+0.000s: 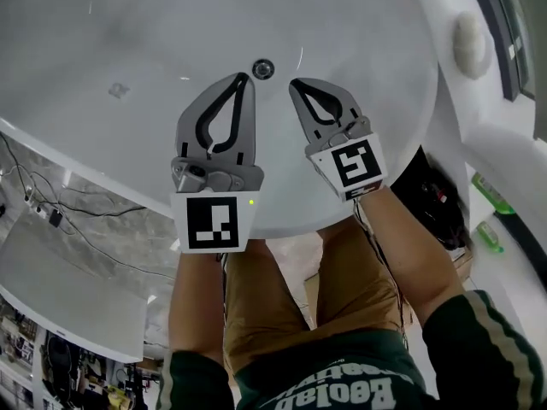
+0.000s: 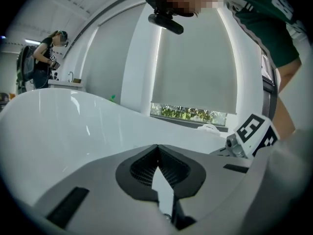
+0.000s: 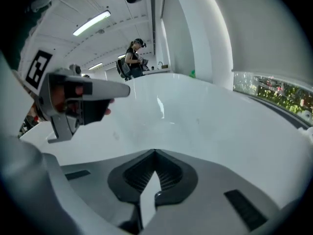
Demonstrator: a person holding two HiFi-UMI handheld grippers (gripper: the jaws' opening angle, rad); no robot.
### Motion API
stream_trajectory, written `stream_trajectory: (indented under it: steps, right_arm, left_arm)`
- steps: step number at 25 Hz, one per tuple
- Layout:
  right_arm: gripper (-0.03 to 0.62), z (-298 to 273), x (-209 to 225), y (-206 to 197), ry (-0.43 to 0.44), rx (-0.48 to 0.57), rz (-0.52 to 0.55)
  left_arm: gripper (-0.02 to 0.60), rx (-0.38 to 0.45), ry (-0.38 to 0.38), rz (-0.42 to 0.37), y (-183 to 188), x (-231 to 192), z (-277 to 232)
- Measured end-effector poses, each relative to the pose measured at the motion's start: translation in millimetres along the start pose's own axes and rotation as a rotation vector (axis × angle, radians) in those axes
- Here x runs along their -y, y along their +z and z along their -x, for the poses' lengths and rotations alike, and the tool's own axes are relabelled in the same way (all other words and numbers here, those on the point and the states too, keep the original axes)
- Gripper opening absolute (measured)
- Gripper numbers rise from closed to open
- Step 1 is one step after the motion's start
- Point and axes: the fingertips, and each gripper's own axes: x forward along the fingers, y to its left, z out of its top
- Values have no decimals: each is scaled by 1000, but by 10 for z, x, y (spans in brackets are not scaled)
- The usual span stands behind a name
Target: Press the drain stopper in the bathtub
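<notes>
There is one drain stopper [image 1: 262,68], a small round metal cap that sits in the white floor of the single bathtub [image 1: 128,41]. It looks stiff, smooth and probably slippery, and it is fixed in its place, so I judge it is not for gripping: a push straight down on the middle of the cap should work best, because a tip set off the middle may slide away. There are two grippers. The left gripper [image 1: 243,80] and the right gripper [image 1: 296,84] both have their jaws together and hold nothing. Their tips are near the stopper, one on each side of it.
</notes>
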Motion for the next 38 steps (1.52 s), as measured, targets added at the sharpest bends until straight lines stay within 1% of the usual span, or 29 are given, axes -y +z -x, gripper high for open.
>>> stream_trajectory:
  steps: [2,7,12,15,18,23,29,33,38]
  right_arm:
    - [12,-223,57,-232,0,-46,10]
    - [12,-716,128,-824,26,-178,42]
    - [12,-1158,163,-1330,34,-290,69]
    - [12,-1413,170,-1608,38,-350,75]
    - [12,-1628,183,-1853,43,-403,95]
    - [12,-1788,204,-2247,57,-504,140]
    - [12,-1965,207,-2550,81,-569,200]
    - [12,-2055,152,-2649,97,-609,223]
    - [12,-2130,142,-2743,97,-639,238]
  left_arm:
    - [0,-6,11,15,-104,-96,-19]
    - [0,3,50,94,-305,-255,-57]
    - [0,-19,79,148,-507,-361,-66]
    - [0,-28,92,163,-624,-438,-77]
    - [-1,-38,96,159,-719,-495,-113]
    - [-2,-52,86,177,-837,-486,-145]
    - [0,-67,95,179,-944,-551,-119]
    - [0,-71,98,175,-1003,-627,-106]
    - [0,-82,95,182,-1070,-648,-116]
